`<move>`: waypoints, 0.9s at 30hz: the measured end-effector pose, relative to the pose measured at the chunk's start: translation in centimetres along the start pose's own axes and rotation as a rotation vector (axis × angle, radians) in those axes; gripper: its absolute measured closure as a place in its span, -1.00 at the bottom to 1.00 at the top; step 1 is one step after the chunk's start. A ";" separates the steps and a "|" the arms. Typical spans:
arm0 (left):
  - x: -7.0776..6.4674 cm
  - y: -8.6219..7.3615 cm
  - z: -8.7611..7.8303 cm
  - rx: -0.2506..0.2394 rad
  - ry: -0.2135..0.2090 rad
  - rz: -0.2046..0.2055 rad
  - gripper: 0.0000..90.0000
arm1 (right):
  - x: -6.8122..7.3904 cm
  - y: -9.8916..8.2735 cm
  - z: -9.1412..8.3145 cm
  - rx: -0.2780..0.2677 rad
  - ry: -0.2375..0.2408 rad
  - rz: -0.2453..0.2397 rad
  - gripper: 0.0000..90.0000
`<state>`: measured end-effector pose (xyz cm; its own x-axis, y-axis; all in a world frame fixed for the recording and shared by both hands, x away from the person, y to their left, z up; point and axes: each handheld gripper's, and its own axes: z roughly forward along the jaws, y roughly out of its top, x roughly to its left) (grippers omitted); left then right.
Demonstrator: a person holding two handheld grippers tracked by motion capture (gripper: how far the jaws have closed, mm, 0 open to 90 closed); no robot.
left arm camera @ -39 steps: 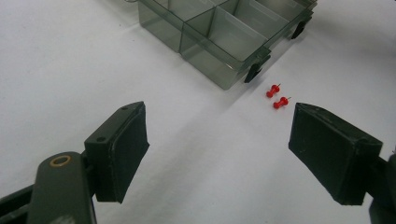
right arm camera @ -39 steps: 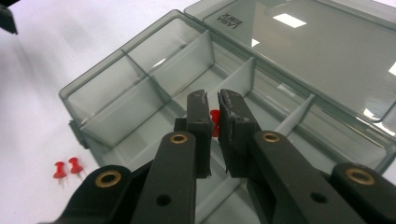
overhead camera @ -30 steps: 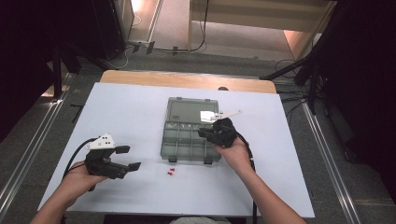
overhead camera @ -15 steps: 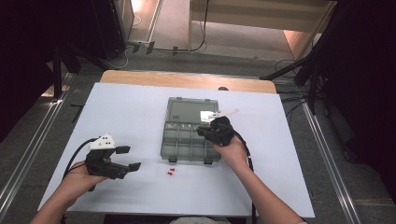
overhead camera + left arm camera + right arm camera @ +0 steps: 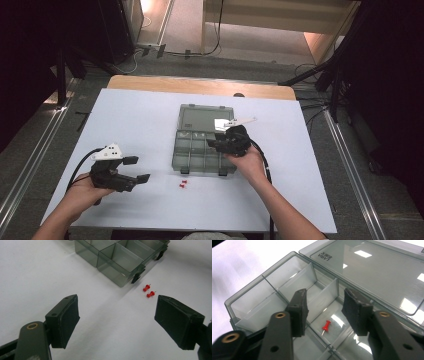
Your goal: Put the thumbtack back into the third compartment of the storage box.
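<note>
The right gripper (image 5: 325, 308) is held parted over the compartment box (image 5: 249, 293), jaws just opened; a red pushpin (image 5: 326, 327) lies released below, apparently sorted. The left gripper (image 5: 117, 320) is held open, two pushpins (image 5: 148, 291) ahead.

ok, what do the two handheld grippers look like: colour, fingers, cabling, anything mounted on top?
Both are black. The left gripper has blocky black pads on its fingers, a grey three-cornered plate on top and a black cable looping behind. The right gripper has the same black fingers, brass-coloured pivot rings, a pale plate and a black cable along the forearm. Forearms are bare; no sleeves visible.
</note>
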<state>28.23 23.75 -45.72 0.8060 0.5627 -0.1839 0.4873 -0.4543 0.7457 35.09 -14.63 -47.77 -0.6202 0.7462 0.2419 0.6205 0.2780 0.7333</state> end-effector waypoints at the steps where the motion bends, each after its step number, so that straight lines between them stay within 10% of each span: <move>1: 0.0 0.0 0.0 0.000 0.000 0.000 -0.57 | 0.0 0.0 0.0 -0.004 0.002 0.001 0.12; 8: 0.0 0.0 0.0 -0.005 0.000 -0.008 -0.57 | 0.6 -0.1 -0.2 -0.023 0.012 -0.026 -0.21; 27: 0.2 0.1 0.1 -0.006 -0.005 -0.012 -0.57 | 1.7 -0.2 -1.7 -0.056 0.056 -0.018 -0.35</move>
<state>28.41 23.77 -45.74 0.8017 0.5647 -0.1959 0.4949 -0.4435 0.7472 33.15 -14.45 -46.42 -0.6576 0.7061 0.2627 0.5826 0.2554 0.7716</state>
